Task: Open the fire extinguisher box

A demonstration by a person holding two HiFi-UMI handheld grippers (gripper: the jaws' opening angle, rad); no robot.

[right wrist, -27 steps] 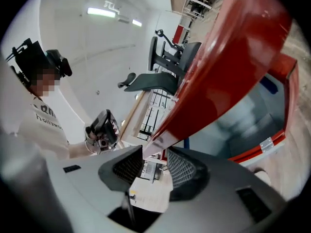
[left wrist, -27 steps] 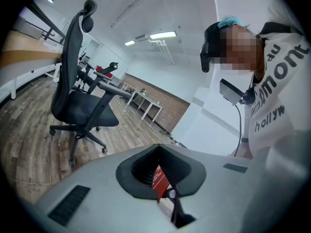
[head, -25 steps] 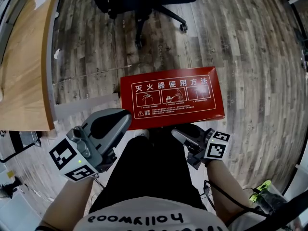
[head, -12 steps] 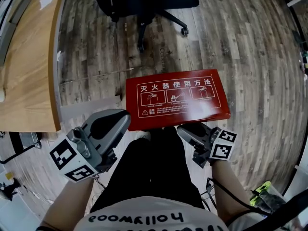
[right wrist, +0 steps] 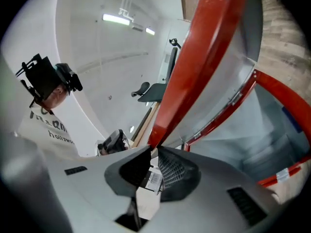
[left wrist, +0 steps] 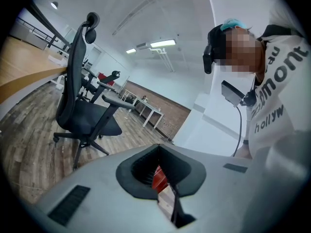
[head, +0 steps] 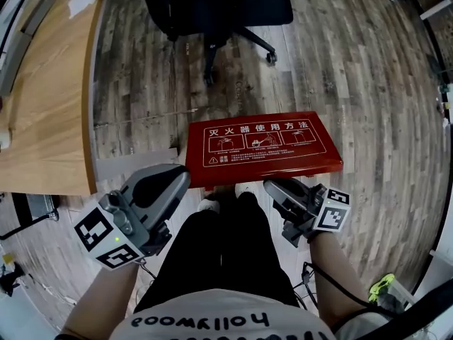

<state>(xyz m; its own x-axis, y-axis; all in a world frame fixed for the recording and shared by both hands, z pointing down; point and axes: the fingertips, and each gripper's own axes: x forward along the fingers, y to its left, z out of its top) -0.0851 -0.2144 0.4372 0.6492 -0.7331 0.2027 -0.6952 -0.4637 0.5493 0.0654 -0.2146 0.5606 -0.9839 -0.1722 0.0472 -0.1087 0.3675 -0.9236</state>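
Fire extinguisher box (head: 263,146) on the wood-plank floor (head: 368,83), just ahead of the person's shoes, red, long side across the head view. Lid (right wrist: 206,52) printed with a row of 3 white instruction panels, raised at its near edge and tilted up off the body. Grey inner face of the lid and the red rim of the body (right wrist: 284,90) open to the right gripper view. Near lip of the lid pinched by the right gripper (right wrist: 153,149), jaws closed down onto the thin red edge. Left gripper (head: 185,173) just beside the box's near left corner, apart from it, jaws pressed together to a narrow slit, holding nothing, a sliver of red showing through the slit. Black trousers (head: 219,253) between the 2 grippers, directly below the box. Black office chair (head: 226,9) on castors beyond the box, well apart. Pale wooden desk (head: 46,105) along the left, its curved edge near the box's left end
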